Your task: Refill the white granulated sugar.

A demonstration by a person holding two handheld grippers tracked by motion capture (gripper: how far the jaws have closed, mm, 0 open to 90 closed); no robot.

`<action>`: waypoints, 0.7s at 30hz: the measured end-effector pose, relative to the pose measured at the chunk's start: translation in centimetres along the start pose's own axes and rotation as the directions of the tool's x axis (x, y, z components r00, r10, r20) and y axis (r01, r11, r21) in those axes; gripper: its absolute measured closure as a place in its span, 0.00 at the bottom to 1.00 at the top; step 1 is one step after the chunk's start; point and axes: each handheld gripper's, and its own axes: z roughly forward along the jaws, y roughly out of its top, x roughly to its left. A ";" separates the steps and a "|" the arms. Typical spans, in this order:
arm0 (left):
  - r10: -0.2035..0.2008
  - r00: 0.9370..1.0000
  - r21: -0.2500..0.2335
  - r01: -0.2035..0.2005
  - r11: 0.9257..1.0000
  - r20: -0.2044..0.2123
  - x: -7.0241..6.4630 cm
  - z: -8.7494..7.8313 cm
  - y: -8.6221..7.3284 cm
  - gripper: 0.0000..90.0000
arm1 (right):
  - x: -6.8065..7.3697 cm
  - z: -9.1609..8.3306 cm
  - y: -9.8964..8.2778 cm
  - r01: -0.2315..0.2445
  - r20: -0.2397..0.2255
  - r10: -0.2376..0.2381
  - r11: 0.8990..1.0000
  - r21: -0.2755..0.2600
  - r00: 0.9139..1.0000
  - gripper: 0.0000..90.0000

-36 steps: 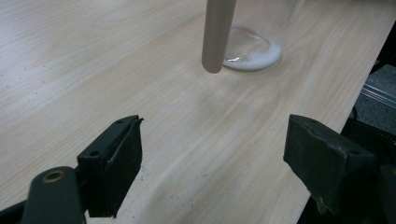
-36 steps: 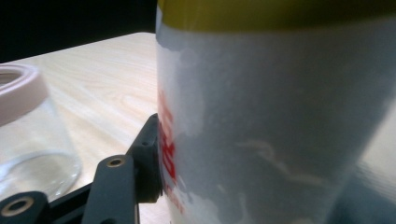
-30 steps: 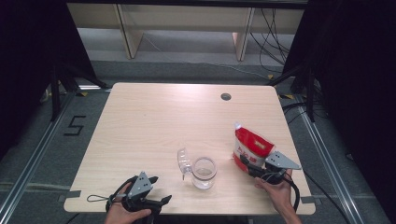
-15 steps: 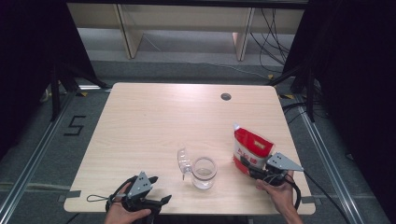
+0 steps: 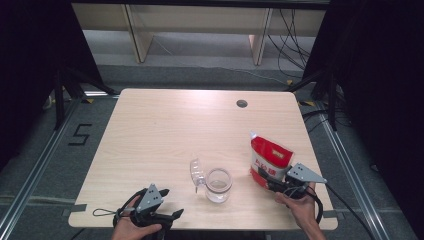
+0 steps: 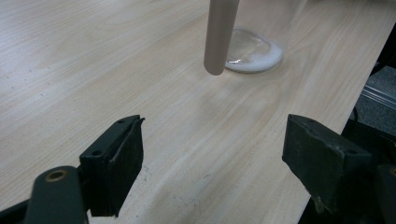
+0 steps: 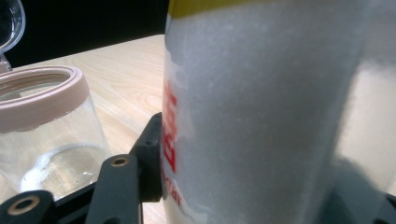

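A red and white bag stands upright near the table's right front edge. My right gripper is shut on its lower part; in the right gripper view the bag sits between the jaws, with the left jaw pressed against it. Left of the bag stands a clear jar with a pink rim and its lid swung open. My left gripper rests open near the front left edge, nothing between its fingers. The jar base lies ahead of it.
The light wooden table has a round cable hole at the back right. Dark curtains flank both sides, and shelving and cables stand behind the table. The table's front edge runs just below both hands.
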 end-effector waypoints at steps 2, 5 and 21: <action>-0.001 1.000 -0.001 0.001 1.000 0.000 0.0 0.0 0.0 0.22 | -0.3 0.0 0.1 0.044 0.006 -0.044 0.999 0.005 0.999 0.52; -0.023 1.000 0.001 0.023 1.000 -0.001 -0.2 0.1 -0.1 0.22 | -0.2 0.0 0.0 0.034 -0.003 -0.034 0.999 0.002 0.999 0.52; 0.002 1.000 0.006 -0.002 1.000 0.002 -0.1 0.1 0.0 0.22 | -0.3 0.1 -0.1 0.017 -0.021 -0.018 0.999 -0.039 1.000 0.49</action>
